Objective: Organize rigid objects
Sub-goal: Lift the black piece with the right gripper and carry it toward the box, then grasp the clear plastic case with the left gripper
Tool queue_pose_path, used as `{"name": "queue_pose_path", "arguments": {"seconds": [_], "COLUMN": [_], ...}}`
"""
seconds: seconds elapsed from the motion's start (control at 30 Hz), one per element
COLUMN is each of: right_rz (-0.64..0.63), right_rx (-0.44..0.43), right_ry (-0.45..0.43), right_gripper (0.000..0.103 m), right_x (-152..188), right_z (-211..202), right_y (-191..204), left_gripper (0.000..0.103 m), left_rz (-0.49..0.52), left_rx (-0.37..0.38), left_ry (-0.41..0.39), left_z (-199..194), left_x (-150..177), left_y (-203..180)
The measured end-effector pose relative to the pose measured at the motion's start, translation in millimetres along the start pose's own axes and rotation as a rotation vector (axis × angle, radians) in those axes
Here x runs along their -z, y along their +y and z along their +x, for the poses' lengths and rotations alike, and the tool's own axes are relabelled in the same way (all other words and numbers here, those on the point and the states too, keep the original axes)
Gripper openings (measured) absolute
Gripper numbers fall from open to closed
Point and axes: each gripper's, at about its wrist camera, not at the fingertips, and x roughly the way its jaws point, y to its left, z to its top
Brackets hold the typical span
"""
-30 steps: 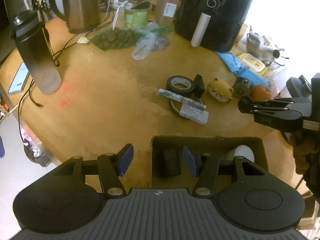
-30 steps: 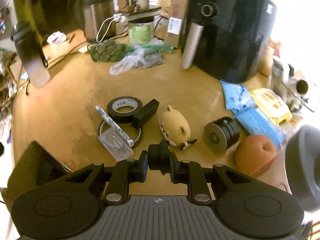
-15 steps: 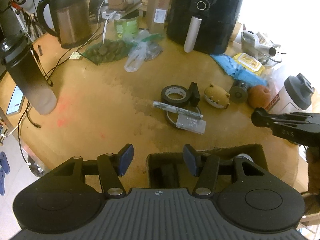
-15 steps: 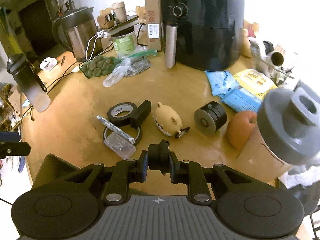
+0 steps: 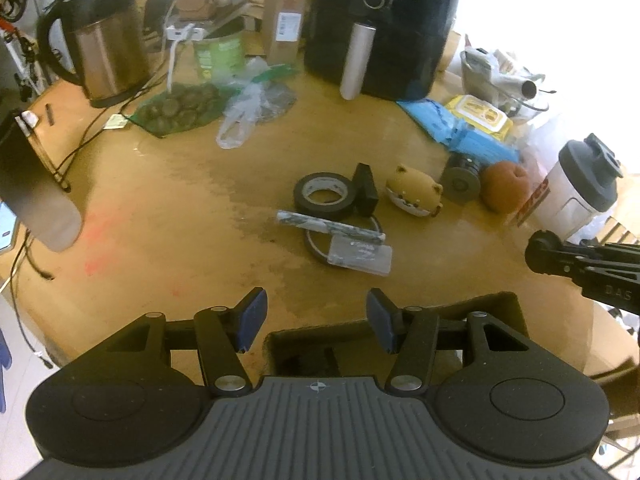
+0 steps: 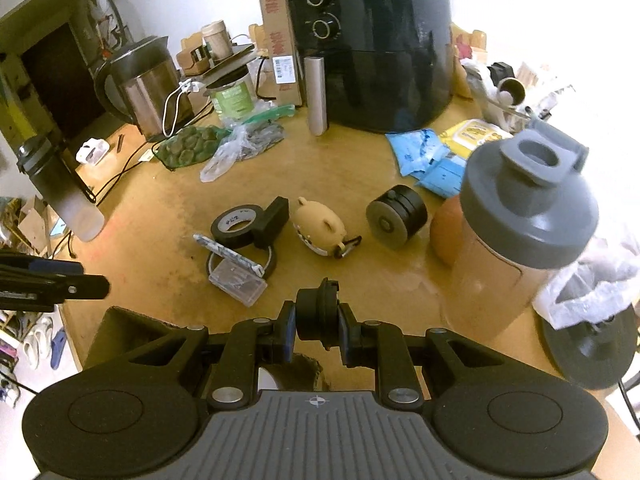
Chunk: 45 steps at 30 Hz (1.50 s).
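My right gripper [image 6: 318, 326] is shut on a small black round part [image 6: 318, 316], held above the near table edge; it also shows at the right of the left wrist view [image 5: 538, 254]. My left gripper [image 5: 316, 320] is open and empty above the dark storage box [image 5: 500, 304], whose corner shows in the right wrist view [image 6: 120, 322]. Mid-table lie a black tape roll [image 5: 325, 194], a black block [image 5: 365, 188], a patterned stick [image 5: 328, 226], a clear case [image 5: 360, 255], a tan animal toy [image 5: 416, 196], a grey wheel [image 5: 462, 180] and an orange ball [image 5: 505, 190].
A grey-lidded shaker bottle [image 6: 520, 224] stands close on the right. A black air fryer [image 5: 380, 24], a kettle [image 5: 100, 40], a green can [image 5: 220, 54], bags and blue packets [image 5: 460, 128] crowd the back. A dark bottle [image 5: 32, 192] stands at the left edge.
Both grippers have pulled back and risen, so the table looks farther away. The right gripper kept hold of the black part and moved right, near the shaker bottle.
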Motion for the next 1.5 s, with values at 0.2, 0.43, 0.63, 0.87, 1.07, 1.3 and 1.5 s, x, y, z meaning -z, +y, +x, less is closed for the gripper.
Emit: {"name": "queue_pose_path", "arguments": {"seconds": [0.2,0.43,0.63,0.87,1.07,1.3,1.5], "right_rz": [0.047,0.114,0.157,0.195,0.219,0.239,0.247], "right_rx": [-0.003,0.013,0.031,0.059,0.078,0.094,0.096], "right_ry": [0.001,0.018,0.021,0.017,0.018,0.016,0.014], "right_gripper": [0.024,0.024,0.024,0.024,0.024,0.024,0.024], "right_x": [5.6,14.1,24.4,33.5,42.2,51.1,55.4], "right_z": [-7.6,-13.7,-23.2,-35.0,-43.3,-51.1,-54.5], "right_y": [-6.2,-18.2,-27.4,-37.5,-43.2,-45.8,-46.0], "left_gripper": [0.059,0.07,0.074,0.075,0.075,0.075,0.067], "left_rz": [0.045,0.1,0.146,0.194,0.216,0.211,0.216], "left_rx": [0.019,0.033,0.048,0.036,0.025,-0.006,-0.039], "left_ry": [0.021,0.039,0.074,0.12,0.153,0.175,0.178], "left_z": [15.7,38.9,64.1,96.6,123.3,147.1,150.3], "left_x": [-5.6,-13.4,-19.5,-26.6,-31.2,-33.3,-32.0], "left_y": [-10.5,-22.2,-33.3,-44.0,-52.1,-51.4,-51.1]}}
